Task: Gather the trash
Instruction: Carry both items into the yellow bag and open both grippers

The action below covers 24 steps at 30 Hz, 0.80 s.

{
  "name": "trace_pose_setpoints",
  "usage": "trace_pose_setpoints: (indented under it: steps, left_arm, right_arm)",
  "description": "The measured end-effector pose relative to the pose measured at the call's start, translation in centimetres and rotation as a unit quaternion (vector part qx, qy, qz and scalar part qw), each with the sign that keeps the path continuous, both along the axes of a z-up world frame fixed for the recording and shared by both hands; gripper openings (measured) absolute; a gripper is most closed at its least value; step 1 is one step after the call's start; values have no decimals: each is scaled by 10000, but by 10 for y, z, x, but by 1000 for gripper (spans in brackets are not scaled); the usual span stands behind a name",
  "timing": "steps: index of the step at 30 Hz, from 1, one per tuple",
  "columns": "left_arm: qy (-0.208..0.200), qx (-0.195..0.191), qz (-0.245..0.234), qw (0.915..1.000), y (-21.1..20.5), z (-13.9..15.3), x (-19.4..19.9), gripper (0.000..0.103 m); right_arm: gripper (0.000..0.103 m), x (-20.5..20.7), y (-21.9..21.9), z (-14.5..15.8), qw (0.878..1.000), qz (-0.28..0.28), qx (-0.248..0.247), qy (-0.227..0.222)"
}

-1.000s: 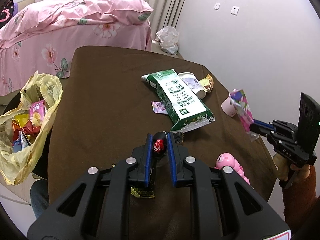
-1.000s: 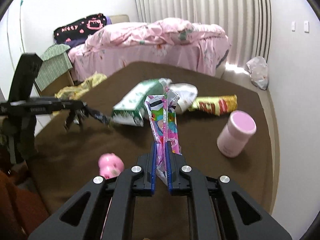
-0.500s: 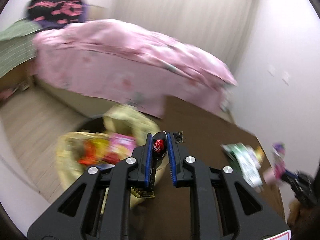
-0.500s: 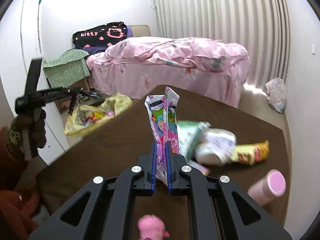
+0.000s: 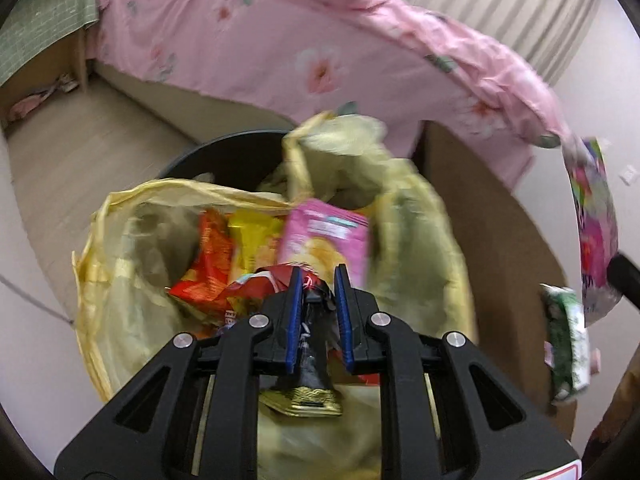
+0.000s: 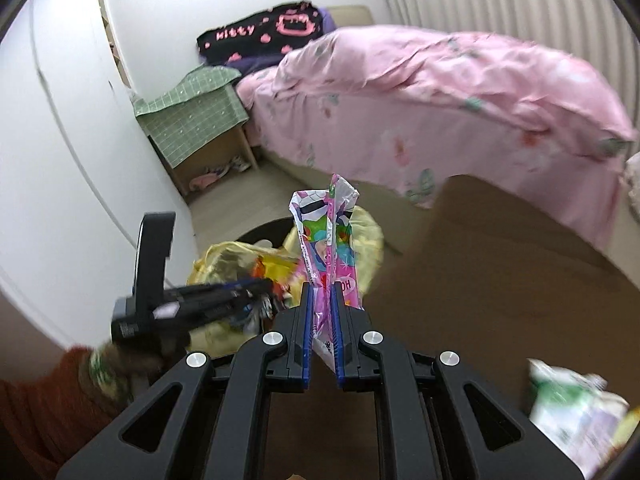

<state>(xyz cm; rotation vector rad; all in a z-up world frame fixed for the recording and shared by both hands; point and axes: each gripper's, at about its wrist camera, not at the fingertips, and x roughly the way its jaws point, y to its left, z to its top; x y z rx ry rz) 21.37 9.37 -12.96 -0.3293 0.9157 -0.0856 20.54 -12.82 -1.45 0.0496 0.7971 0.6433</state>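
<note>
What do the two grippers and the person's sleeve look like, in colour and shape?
Both the left gripper and the right gripper are black angular frames with silver round bolts and blue finger pads. The sleeve is rust-orange knit with a patterned cuff.

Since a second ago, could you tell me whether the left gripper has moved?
Yes. The left gripper swung off the brown table toward the bed side and now hangs over the yellow trash bag.

Yellow trash bag (image 5: pixel 120 264), pink floral bedspread (image 5: pixel 320 40) — brown table (image 6: pixel 520 280), green-checked cloth (image 6: pixel 192 108)
</note>
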Motion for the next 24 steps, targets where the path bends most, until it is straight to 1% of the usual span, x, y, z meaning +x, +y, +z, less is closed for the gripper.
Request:
trace_pose_setpoints:
  steps: [3,5,7,10,11,13,14,15,16,17,18,20,22,24]
  left_arm:
    - [-107,316,268,9991,6,-3,2,17]
    - [-166,409,380,9983,10,-5,2,16]
    - [-220,306,465,9982,16,-6,2,16]
    - [-261,90,549,9981,23,-5,4,16]
    - [-275,-2,562,9980,26,-4,3,16]
    - [-345,-258,560,9975,33,-2,-3,20]
    - [-382,-366,566,9970,34,0,-4,27]
    - [-461,-511,586,9959,37,4,-8,33]
    - [-504,-560,615,9953,37,7,-8,35]
    - [-569,-609,659,9943,39,12,-12,36]
    - [-619,-629,682,9938,39,16,-13,39]
    - [-716,-618,696,9931,38,24,-15,42]
    - [-837,-545,726,9923,37,33,-19,43]
    - [-1004,-417,738,9913,35,44,-26,47]
  right_arm:
    - [9,30,25,-18,9993,29,101,346]
    - [9,49,41,-37,9969,34,268,739]
    - [9,61,52,-53,9947,33,293,987]
    - [9,68,70,-74,9935,-33,4,1138]
    - [9,68,72,-77,9934,-34,-23,1143]
    - [10,66,74,-83,9938,-51,-54,1108]
    - [13,65,75,-85,9940,-54,-118,1090]
    - [18,64,74,-85,9940,-55,-188,1081]
    - [28,61,74,-86,9941,-37,-260,1054]
    - [33,57,74,-84,9947,24,-254,993]
    - [34,54,73,-82,9952,45,-263,942]
    - [41,45,71,-74,9964,58,-365,758]
    - [41,39,70,-68,9971,110,-412,626]
    - [43,31,67,-59,9977,157,-516,412]
